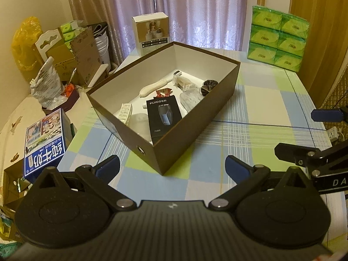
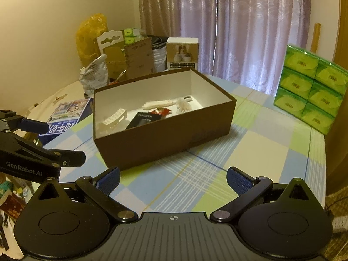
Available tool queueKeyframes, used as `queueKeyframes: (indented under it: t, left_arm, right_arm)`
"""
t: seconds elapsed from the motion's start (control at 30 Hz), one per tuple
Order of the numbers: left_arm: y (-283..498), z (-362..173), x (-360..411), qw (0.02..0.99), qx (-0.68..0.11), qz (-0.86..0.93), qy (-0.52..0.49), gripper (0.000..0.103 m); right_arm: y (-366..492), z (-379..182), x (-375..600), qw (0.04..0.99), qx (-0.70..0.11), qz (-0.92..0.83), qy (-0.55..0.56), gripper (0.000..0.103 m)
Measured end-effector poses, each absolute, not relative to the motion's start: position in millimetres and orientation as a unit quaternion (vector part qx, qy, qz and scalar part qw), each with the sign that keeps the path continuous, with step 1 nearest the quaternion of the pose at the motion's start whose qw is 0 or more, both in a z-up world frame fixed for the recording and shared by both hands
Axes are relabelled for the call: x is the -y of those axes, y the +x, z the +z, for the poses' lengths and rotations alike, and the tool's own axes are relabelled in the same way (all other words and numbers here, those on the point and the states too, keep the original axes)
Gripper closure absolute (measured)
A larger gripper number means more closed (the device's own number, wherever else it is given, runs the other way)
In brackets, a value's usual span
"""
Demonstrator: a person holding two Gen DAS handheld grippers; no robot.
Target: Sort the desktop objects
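Note:
A brown cardboard box [image 1: 189,128] [image 2: 174,134] with a white inside stands open on the checked tablecloth. Inside lie a black shaver box [image 1: 163,117] [image 2: 141,120], a cream brush [image 1: 154,87] [image 2: 159,104], a red snack packet [image 1: 163,93] [image 2: 159,111], a white comb-like piece [image 1: 126,113] [image 2: 114,117], a clear bag [image 1: 191,97] and dark round items [image 1: 208,86]. My left gripper [image 1: 171,169] hangs open just short of the box's near corner, nothing between its fingers. My right gripper [image 2: 173,179] is open too, empty, in front of the box.
A stack of green tissue packs [image 1: 278,37] [image 2: 308,95] stands at the table's far right. A small white carton [image 1: 151,32] [image 2: 182,53] sits behind the box. A blue milk carton [image 1: 45,145] [image 2: 65,117] and cardboard clutter lie off the table's left edge.

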State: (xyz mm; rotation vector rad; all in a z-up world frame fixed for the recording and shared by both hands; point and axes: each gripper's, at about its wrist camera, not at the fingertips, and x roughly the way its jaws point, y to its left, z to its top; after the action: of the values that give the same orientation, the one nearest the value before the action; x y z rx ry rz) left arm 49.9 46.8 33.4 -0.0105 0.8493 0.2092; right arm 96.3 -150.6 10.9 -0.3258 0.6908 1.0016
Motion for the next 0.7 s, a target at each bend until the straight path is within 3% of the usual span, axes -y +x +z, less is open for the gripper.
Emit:
queueKeyframes:
  t: [0.7]
  left_arm:
    - [29,18,-16,0.900,-0.422,0.106,-0.008,0.001]
  right_arm:
    - [90,-7,187,0.798,-0.344,0.469,-0.160,0.002]
